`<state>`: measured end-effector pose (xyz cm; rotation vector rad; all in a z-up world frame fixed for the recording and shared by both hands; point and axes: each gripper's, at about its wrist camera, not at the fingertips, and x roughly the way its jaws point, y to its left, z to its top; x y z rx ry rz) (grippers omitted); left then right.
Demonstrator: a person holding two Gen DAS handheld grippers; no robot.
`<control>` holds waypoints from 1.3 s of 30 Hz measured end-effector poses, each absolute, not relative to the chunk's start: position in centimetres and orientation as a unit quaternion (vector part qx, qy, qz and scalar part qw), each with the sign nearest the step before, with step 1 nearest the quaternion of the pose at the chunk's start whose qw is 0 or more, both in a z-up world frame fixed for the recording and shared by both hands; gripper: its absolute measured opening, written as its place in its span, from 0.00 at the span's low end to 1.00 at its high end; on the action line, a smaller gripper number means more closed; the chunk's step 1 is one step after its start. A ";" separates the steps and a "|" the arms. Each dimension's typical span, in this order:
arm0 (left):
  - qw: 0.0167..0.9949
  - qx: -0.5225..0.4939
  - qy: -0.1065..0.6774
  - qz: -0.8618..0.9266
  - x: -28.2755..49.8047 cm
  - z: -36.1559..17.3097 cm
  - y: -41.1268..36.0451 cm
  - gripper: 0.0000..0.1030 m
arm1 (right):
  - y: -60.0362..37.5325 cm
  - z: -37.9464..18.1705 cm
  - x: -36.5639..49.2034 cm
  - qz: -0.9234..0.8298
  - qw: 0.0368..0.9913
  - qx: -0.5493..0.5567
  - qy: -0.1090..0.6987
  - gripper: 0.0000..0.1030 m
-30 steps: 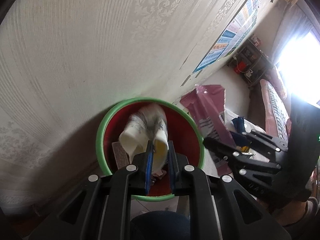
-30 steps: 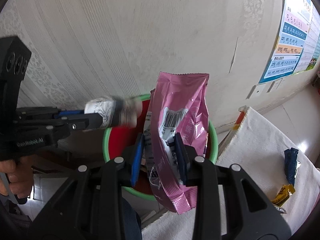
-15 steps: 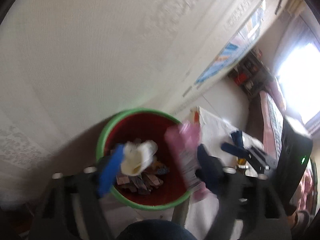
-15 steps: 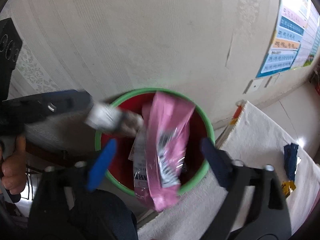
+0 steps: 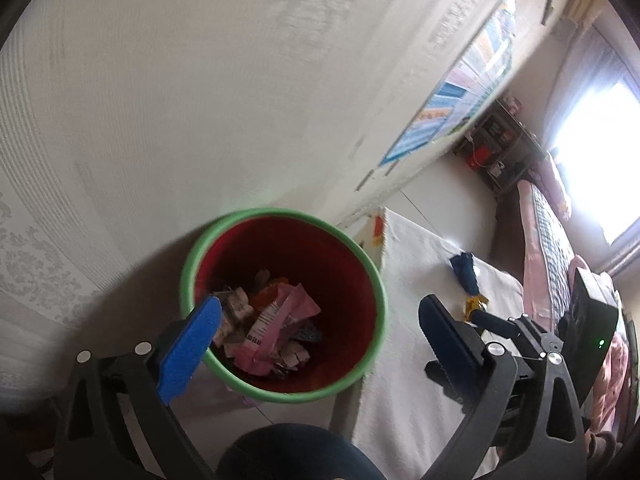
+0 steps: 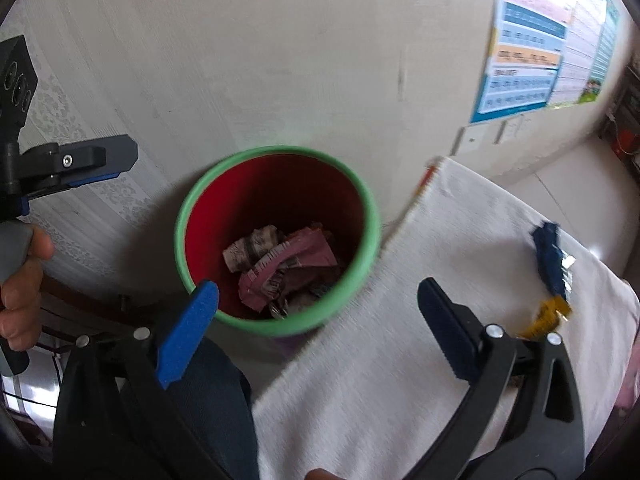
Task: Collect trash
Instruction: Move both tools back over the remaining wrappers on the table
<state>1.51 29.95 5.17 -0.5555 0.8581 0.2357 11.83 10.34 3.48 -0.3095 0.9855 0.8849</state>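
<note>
Both the left gripper (image 5: pixel 320 332) and right gripper (image 6: pixel 318 312) hover with fingers spread wide, holding nothing. The pink wrapper (image 6: pixel 288 268) lies inside the red bin (image 6: pixel 276 160). Blue wrapper (image 6: pixel 550 256) and yellow wrapper (image 6: pixel 546 316) rest on the counter (image 6: pixel 400 360) to the right.

**Count of things in view**

One red bin (image 6: pixel 276 200) with a green rim. One pink wrapper (image 6: pixel 288 268) inside it, among other crumpled scraps too jumbled to count. Two wrappers on the white cloth (image 6: pixel 400 340): one blue (image 6: pixel 548 256), one yellow (image 6: pixel 544 318). Two grippers, left (image 5: pixel 316 340) and right (image 6: pixel 316 328). One wall poster (image 6: pixel 536 52).
</note>
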 end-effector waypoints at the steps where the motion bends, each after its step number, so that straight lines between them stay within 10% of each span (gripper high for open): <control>1: 0.866 -0.265 0.411 0.108 1.6 5.2 29.4 0.92 | 9.4 3.6 11.8 0.404 0.781 -0.140 0.455 0.95; 39: 0.858 -0.173 0.482 -0.044 14.4 3.3 8.9 0.92 | -17.2 -3.8 16.5 0.215 0.828 -0.026 0.517 0.95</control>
